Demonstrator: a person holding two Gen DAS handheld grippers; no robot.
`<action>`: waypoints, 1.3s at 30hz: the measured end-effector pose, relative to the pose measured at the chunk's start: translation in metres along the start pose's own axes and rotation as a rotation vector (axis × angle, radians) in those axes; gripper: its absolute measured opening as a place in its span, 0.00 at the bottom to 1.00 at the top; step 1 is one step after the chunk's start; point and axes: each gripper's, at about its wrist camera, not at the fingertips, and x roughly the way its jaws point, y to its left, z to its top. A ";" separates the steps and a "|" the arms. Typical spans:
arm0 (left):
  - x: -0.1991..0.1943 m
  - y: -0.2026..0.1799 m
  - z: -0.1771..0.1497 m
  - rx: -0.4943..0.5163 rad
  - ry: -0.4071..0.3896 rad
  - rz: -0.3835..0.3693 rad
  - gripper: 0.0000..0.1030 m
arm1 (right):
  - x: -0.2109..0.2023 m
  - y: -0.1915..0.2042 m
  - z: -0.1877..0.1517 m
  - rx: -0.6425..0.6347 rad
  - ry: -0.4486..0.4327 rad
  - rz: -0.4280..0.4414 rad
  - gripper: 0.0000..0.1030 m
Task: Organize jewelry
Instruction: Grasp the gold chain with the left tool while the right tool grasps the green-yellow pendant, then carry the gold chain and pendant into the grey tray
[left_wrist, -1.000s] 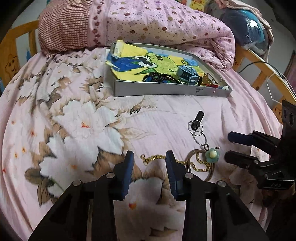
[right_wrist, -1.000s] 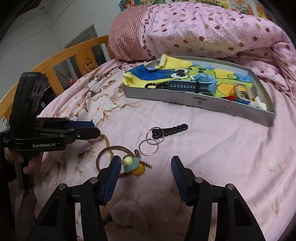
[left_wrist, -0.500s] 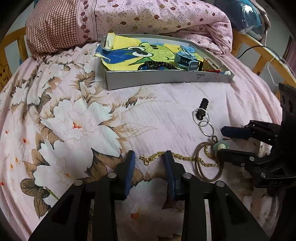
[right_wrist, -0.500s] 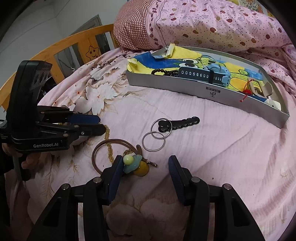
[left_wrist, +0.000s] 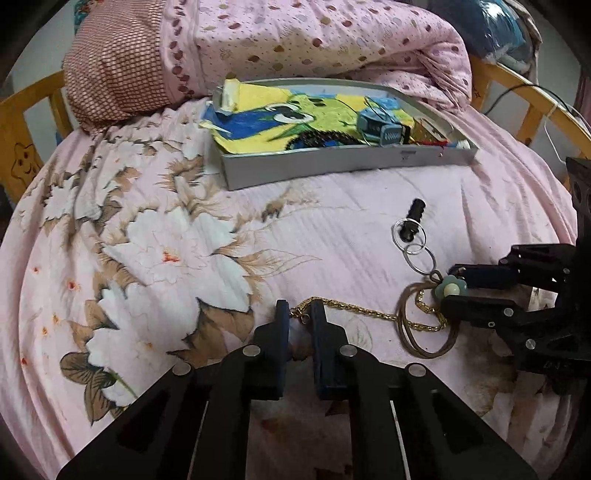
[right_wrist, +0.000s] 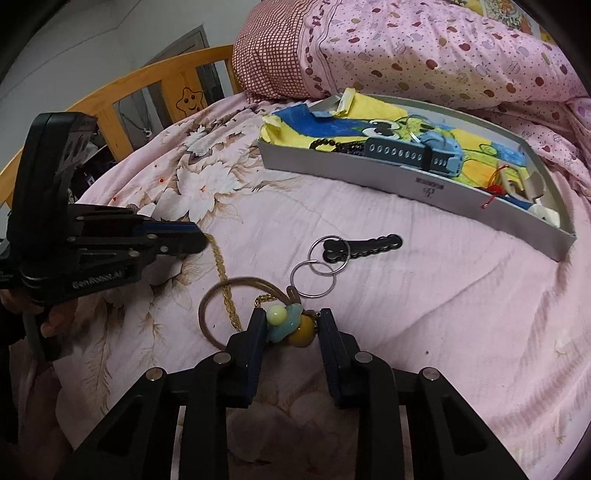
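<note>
A gold chain (left_wrist: 362, 312) lies on the pink floral bedspread and runs through a brown bangle (left_wrist: 406, 332). My left gripper (left_wrist: 298, 314) is closing, its pads pinching the chain's clasp end; in the right wrist view the chain (right_wrist: 221, 273) trails out of the left gripper (right_wrist: 201, 240). My right gripper (right_wrist: 290, 323) is closing on a teal flower charm (right_wrist: 284, 319) with a yellow bead; both fingers touch it. Two key rings (right_wrist: 314, 277) link the charm to a black key-shaped piece (right_wrist: 369, 245).
A grey tray (right_wrist: 369, 181) at the back holds a cartoon cloth, black beads, a blue watch strap and small trinkets. A pink spotted duvet (left_wrist: 314, 40) is heaped behind it. A wooden bed rail (right_wrist: 122, 85) runs along the left edge. A hand (right_wrist: 55, 317) holds the left gripper.
Both pairs of jaws have narrowed: the left around the chain's end, the right around the flower charm. The hands have hardly shifted.
</note>
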 end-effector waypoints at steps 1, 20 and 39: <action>-0.003 0.001 0.000 -0.009 -0.007 0.002 0.08 | -0.003 0.000 0.000 0.001 -0.007 -0.006 0.26; -0.062 -0.001 0.019 -0.059 -0.152 -0.018 0.08 | -0.053 -0.012 0.011 0.042 -0.141 -0.093 0.24; -0.088 -0.036 0.110 0.045 -0.320 -0.036 0.08 | -0.078 -0.091 0.062 0.180 -0.397 -0.164 0.24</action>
